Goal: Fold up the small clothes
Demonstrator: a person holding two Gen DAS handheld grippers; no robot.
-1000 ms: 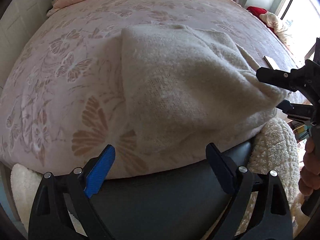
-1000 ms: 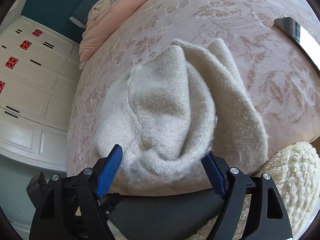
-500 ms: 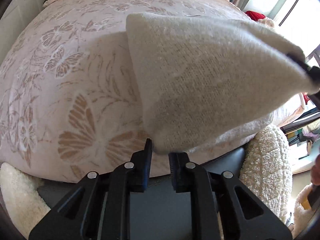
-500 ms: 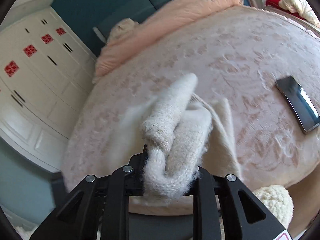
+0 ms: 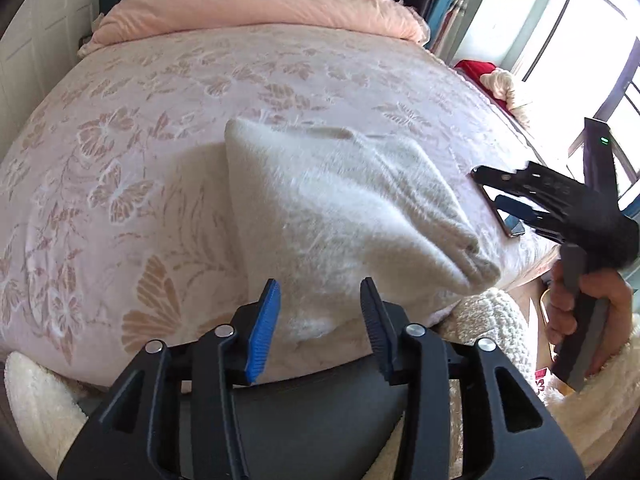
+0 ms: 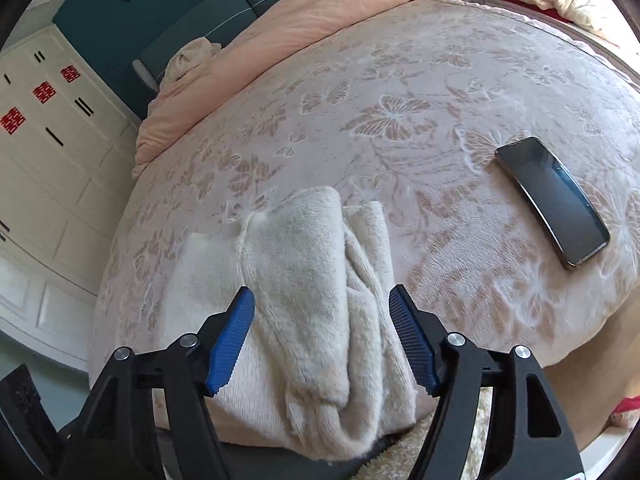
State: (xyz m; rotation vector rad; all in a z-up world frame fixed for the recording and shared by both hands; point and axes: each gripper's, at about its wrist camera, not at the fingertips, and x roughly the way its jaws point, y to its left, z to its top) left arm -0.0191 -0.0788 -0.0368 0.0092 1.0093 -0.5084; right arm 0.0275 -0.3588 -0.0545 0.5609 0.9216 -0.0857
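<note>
My left hand-held gripper (image 5: 320, 312) stands above the near edge of the bed (image 5: 120, 168). Its jaws have just been opening, and now the blue pads (image 5: 262, 332) are apart and press on nothing. The cream knitted garment (image 5: 340, 216) lies folded on the pink bedspread with the butterfly pattern, close to the near edge, and its near border is just in front of my left pads but not between them.

My right hand-held gripper (image 6: 322, 340) is also released; its jaws have just been opening too. In the right wrist view the thick folded end of the garment (image 6: 312, 312) shows in the gap between the two pads (image 6: 230, 344), but the pads do not touch it. The garment rests there in several soft layers, one rolled fold on top of a flatter part.

In the left wrist view I see my right hand-held gripper at the right side, beside the garment's right corner, with my right hand (image 5: 580, 308) around its handle.

A dark phone (image 6: 554, 200) lies flat on the bedspread, to the right of the garment and apart from it. A peach quilt (image 5: 260, 8) is bunched at the far end of the bed.
</note>
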